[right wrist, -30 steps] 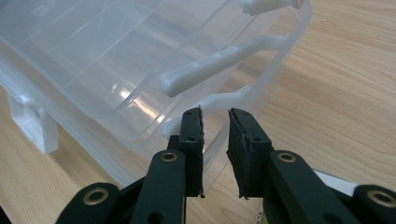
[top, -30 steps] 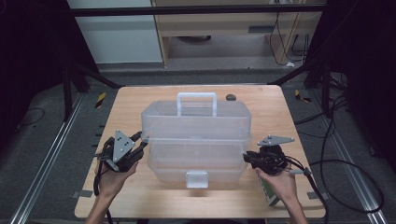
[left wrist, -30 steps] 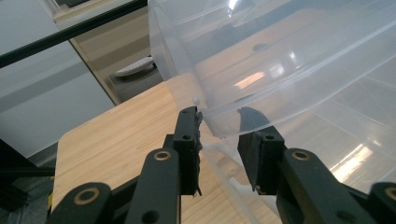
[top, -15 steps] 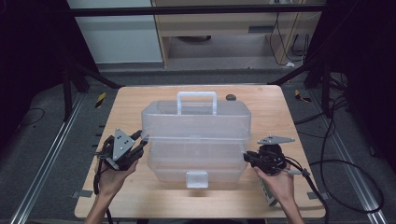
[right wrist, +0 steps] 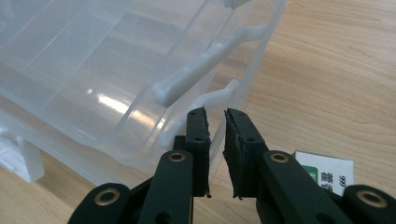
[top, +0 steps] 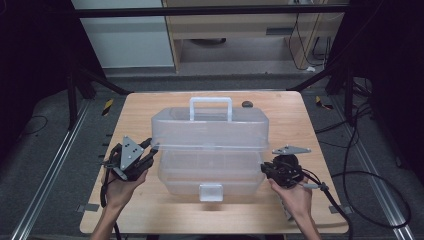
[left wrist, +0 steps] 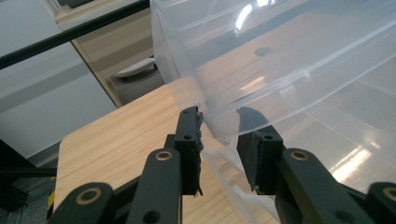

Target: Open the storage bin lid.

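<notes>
Right now my left gripper [top: 148, 150] sits at the left end of the clear plastic box [top: 210, 150], its jaws partly apart and straddling the edge of the raised lid [left wrist: 299, 60]. In the left gripper view one jaw stands outside the lid's wall and the other shows behind the clear plastic; I cannot tell whether the pads actually press on it.

My right gripper [top: 265, 169] is at the box's right end. Its jaws have just been closing and now stand nearly together, with a thin gap and nothing between them; their tips lie just beside a white side arm [right wrist: 205, 105] of the box.

The box stands in the middle of the wooden table [top: 145, 107], translucent, its white handle [top: 210, 106] upright on the lid and a white latch [top: 210, 191] on the near wall.
</notes>
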### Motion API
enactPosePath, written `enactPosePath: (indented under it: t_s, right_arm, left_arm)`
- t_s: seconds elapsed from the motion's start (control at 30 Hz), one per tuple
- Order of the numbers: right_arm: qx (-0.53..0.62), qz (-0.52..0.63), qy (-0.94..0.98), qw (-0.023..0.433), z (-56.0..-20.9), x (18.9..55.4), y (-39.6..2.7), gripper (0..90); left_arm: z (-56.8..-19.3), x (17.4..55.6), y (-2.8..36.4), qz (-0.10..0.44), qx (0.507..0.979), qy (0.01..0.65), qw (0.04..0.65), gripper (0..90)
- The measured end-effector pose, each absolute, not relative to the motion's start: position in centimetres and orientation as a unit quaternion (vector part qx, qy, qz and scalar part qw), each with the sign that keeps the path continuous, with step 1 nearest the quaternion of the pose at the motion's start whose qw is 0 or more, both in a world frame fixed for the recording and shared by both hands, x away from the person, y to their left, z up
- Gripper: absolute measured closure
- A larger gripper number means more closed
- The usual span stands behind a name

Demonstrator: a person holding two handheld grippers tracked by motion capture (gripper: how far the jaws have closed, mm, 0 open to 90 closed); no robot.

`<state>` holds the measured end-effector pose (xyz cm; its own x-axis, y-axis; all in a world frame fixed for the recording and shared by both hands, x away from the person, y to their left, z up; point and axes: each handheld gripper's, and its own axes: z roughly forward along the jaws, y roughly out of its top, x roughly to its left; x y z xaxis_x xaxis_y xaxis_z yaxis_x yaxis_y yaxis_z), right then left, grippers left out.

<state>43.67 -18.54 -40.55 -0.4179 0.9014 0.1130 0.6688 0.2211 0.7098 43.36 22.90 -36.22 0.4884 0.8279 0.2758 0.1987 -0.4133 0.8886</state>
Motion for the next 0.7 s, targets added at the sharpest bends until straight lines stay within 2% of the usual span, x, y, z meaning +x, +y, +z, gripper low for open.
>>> enactPosePath:
  t_s: [0.7]
  right_arm:
    - [0.525,0.338,0.763,0.166,-40.3,43.8,-18.1,80.9]
  left_arm:
    - [-35.2,44.3,22.8,0.377,0.747,0.345,0.425,70.9]
